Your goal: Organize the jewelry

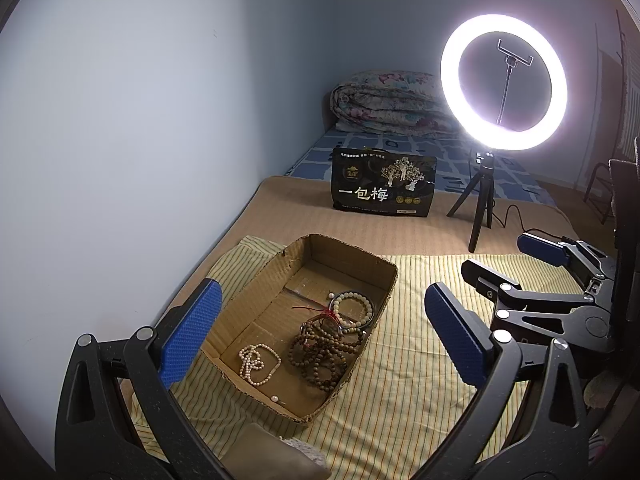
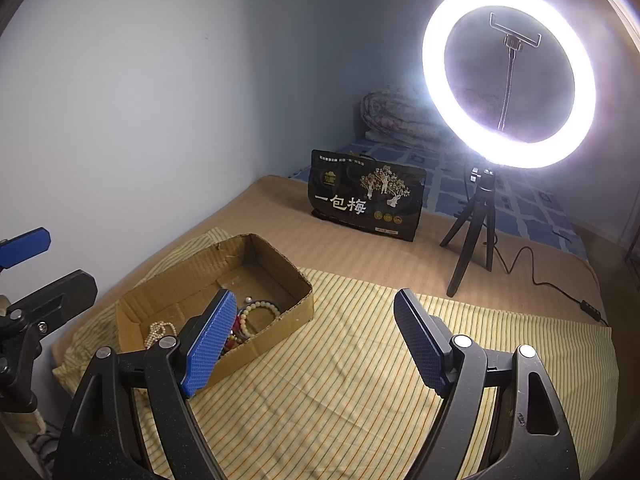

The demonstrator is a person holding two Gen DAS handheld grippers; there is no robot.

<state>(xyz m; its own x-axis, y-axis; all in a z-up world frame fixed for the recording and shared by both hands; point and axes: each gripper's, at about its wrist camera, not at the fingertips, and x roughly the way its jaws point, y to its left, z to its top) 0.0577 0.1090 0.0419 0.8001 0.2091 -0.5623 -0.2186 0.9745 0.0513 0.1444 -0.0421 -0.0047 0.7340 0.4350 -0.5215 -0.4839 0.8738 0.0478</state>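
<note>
Tongs hover side by side above the striped cloth (image 2: 360, 380), left gripper (image 1: 320, 336) and right gripper (image 2: 316, 344) both spread wide, holding nothing. Cardboard box (image 1: 256, 280) holds pearl necklace (image 1: 256, 364), brown bead strings (image 1: 320, 352), pale bracelet (image 1: 352, 308).

A lit ring light (image 1: 504, 76) stands on a small black tripod (image 1: 478, 208) toward the far right of the tan bed cover (image 1: 360, 224), with an empty phone clamp (image 1: 515, 58) at its centre. Its black cable (image 2: 552, 280) trails off to the right edge, carrying an inline switch (image 2: 590, 307). Left of the tripod, a black snack bag (image 1: 383, 185) with gold tree art and white Chinese lettering stands upright. Behind it lies a blue patterned sheet (image 1: 460, 160), and a folded floral quilt (image 1: 384, 106) sits in the far corner against the pale wall (image 1: 160, 100). A yellow striped cloth (image 2: 360, 360) covers the near part of the bed
</note>
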